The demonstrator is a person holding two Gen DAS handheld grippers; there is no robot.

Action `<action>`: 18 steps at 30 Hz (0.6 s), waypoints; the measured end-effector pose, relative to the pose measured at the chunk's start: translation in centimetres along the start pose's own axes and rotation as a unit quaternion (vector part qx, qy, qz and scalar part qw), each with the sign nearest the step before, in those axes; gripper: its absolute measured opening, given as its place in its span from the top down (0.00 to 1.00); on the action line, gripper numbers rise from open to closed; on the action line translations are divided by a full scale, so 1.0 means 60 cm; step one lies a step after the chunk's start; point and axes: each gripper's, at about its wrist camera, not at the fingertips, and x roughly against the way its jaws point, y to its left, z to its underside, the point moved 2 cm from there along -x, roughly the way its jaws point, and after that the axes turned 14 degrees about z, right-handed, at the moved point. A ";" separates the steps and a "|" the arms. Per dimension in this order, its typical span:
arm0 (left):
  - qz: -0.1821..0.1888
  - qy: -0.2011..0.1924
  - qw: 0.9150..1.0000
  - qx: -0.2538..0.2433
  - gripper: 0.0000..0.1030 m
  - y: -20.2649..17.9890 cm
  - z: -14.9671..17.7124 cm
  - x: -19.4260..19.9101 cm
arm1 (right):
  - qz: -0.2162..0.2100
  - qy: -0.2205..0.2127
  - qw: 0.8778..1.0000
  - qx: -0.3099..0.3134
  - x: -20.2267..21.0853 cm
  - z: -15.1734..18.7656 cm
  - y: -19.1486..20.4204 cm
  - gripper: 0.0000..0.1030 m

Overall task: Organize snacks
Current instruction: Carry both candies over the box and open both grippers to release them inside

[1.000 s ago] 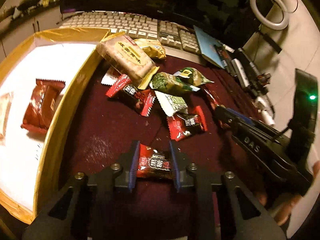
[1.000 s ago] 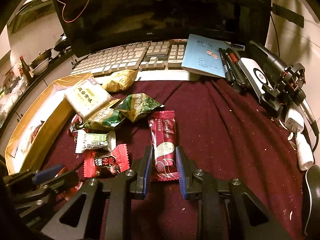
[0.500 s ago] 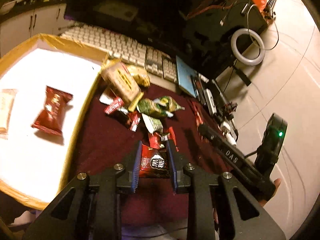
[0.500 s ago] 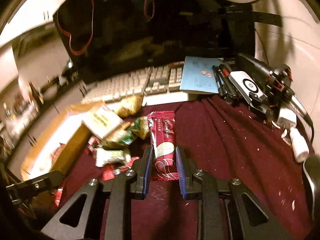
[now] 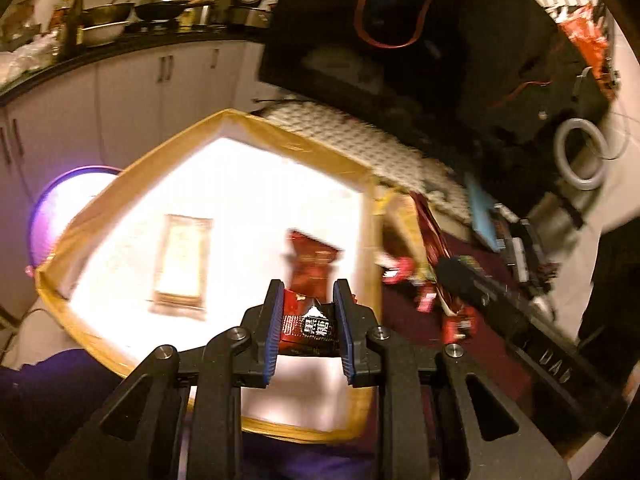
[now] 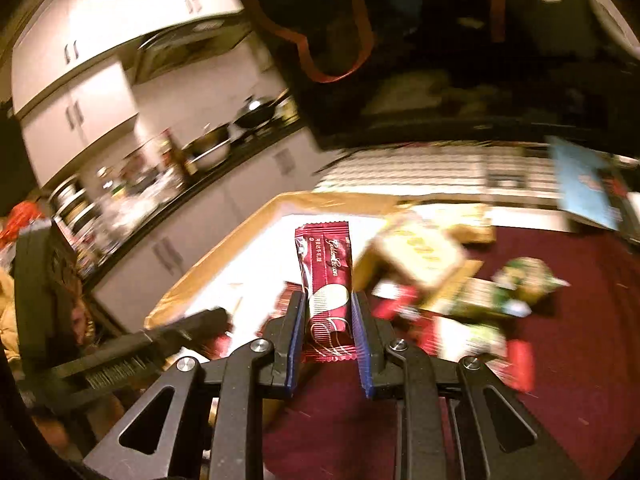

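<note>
Left hand-held gripper (image 5: 307, 326): blue pads clenched on a small red-and-black candy packet (image 5: 308, 329), held up over the near part of the shallow box (image 5: 362, 216). The box has tan taped walls and a bright white floor. On that floor lie a pale rectangular snack pack (image 5: 182, 264) and a dark red wrapper (image 5: 314, 264), the second just beyond the held packet. Both are blurred.

Right hand-held gripper (image 6: 328, 322): pads clenched on a long maroon wafer bar (image 6: 327, 280), gripped at its lower half, the upper end sticking up and forward past the fingertips. It hangs clear of the maroon cloth (image 6: 560, 340) that covers the counter, near the box's right wall.

Loose pile on the cloth beside the box: a yellow-labelled cracker pack (image 6: 416, 252) leaning on the box edge, green wrappers (image 6: 524, 276), small red candies (image 6: 516, 364). All motion-smeared.

Behind: keyboard (image 6: 432, 168), dark monitor (image 5: 420, 40), blue booklet (image 6: 580, 188). Kitchen cabinets and pans in the background.
</note>
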 end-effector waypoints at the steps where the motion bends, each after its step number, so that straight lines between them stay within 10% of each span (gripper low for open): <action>1: -0.006 0.002 1.000 0.003 0.79 0.011 0.002 -0.002 | -0.008 0.010 1.000 0.006 -0.019 -0.005 0.013 0.77; 18: -0.067 0.043 0.996 -0.028 0.79 0.072 0.013 -0.051 | 0.014 0.127 0.991 0.046 -0.207 -0.037 0.123 0.77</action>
